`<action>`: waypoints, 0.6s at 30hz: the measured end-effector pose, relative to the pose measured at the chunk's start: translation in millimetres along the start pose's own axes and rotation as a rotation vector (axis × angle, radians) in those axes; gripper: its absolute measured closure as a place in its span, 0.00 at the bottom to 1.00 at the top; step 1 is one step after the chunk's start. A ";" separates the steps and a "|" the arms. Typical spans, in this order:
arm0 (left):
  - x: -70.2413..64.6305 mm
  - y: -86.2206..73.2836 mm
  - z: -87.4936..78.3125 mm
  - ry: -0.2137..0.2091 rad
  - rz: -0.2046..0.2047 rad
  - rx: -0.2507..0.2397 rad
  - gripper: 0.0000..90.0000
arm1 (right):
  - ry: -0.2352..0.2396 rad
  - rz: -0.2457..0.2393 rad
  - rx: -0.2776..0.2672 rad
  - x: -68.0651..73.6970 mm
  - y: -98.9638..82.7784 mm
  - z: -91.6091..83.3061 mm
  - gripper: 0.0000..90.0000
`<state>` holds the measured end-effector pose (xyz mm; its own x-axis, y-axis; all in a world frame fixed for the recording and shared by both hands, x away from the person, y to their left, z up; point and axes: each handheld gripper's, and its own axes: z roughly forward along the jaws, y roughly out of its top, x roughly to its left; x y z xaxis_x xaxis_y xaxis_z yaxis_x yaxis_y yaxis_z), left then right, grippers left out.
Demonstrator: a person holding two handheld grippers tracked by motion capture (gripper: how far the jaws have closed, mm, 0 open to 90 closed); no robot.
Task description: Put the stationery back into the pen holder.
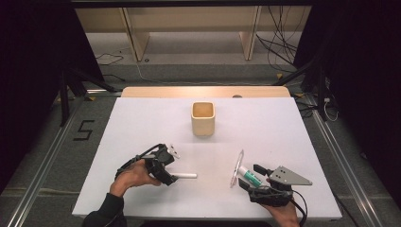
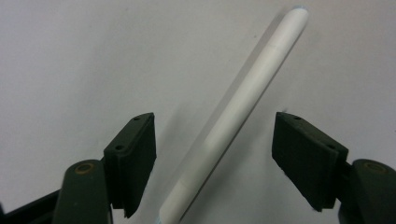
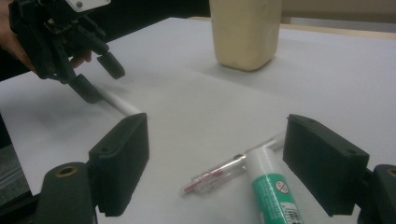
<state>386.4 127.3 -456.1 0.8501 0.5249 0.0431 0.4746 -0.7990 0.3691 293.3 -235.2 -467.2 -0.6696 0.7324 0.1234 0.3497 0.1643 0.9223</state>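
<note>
nearest us on the white table top (image 1: 142, 123), our right gripper (image 1: 249, 176) rests with jaws spread wide and nothing pinched; a green-and-white plastic tube (image 3: 273, 189) and a clear pen with a red core (image 3: 219, 173) lie between them. off to the side, our left gripper (image 1: 171, 165) straddles a slim white marker (image 2: 243, 109), jaws wide and not touching it. farthest back stands a cream square cup (image 1: 203, 118).

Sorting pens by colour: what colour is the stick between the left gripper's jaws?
White; the long white stick shows best in the left gripper view.
</note>
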 end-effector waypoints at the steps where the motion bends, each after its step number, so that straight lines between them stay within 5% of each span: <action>1: 0.0 -0.1 0.2 -0.002 0.001 0.001 0.36 | 0.000 0.000 0.001 0.0 0.0 0.1 0.26; 6: -0.6 0.4 3.6 -0.014 0.018 0.033 0.42 | 0.000 -0.002 0.002 0.2 -0.1 0.9 0.26; 18: 3.6 0.1 10.0 -0.049 -0.017 0.065 0.56 | 0.001 -0.004 0.008 1.2 -0.2 0.9 0.26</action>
<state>391.8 126.1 -465.2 0.8513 0.5246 -0.0083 0.5013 -0.8086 0.3080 293.1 -233.7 -467.6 -0.6718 0.7309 0.1202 0.3520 0.1722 0.9200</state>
